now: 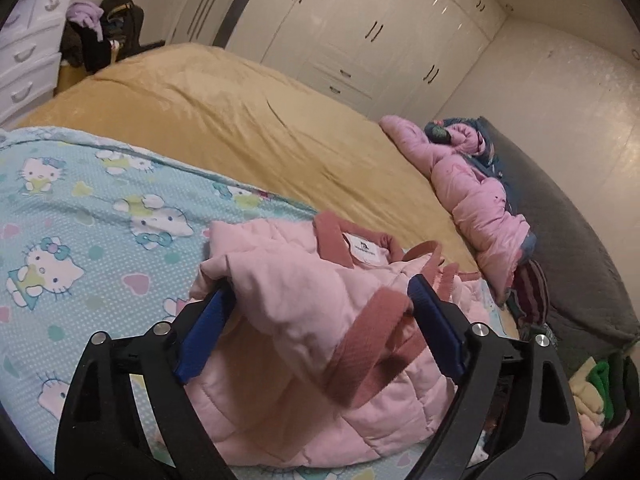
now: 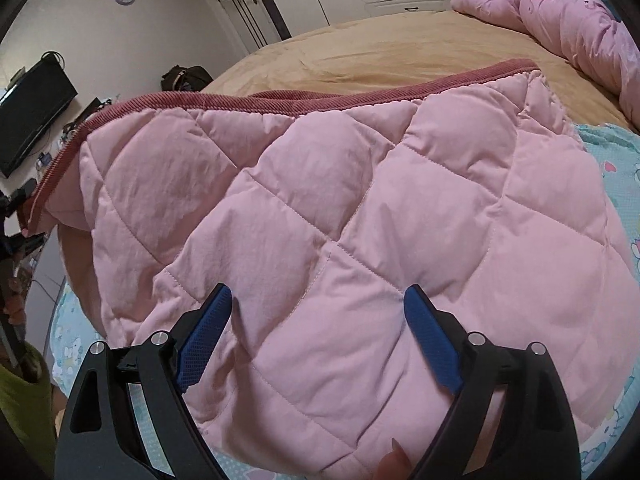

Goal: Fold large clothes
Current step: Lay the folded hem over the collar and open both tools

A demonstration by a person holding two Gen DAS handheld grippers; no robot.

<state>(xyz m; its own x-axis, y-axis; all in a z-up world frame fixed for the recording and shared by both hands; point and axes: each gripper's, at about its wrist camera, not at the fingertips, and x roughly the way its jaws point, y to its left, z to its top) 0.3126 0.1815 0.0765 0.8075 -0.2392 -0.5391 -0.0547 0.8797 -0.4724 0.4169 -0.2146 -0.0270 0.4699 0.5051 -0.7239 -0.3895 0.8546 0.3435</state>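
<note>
Pink quilted jacket (image 1: 304, 304) with dusty-rose ribbed trim (image 2: 256, 100), bunched on a cat-print sheet (image 1: 80, 216) over a tan bedspread (image 1: 240, 120). White collar label (image 1: 366, 250) facing up, in the left wrist view.

Left gripper (image 1: 320, 304): jaws wide apart, blue pads on either side of a fold of the jacket, not pressing it; a rose strap (image 1: 360, 344) between them, close to the right pad.

Right gripper (image 2: 318, 312): jaws wide apart, poised above the quilted panel, nothing clamped. Whether the pad tips touch the cloth: cannot tell.

Also on the bed, well apart: pink duvet (image 1: 472, 192), heaped at the far edge. Beyond: white wardrobe (image 1: 360, 40).
</note>
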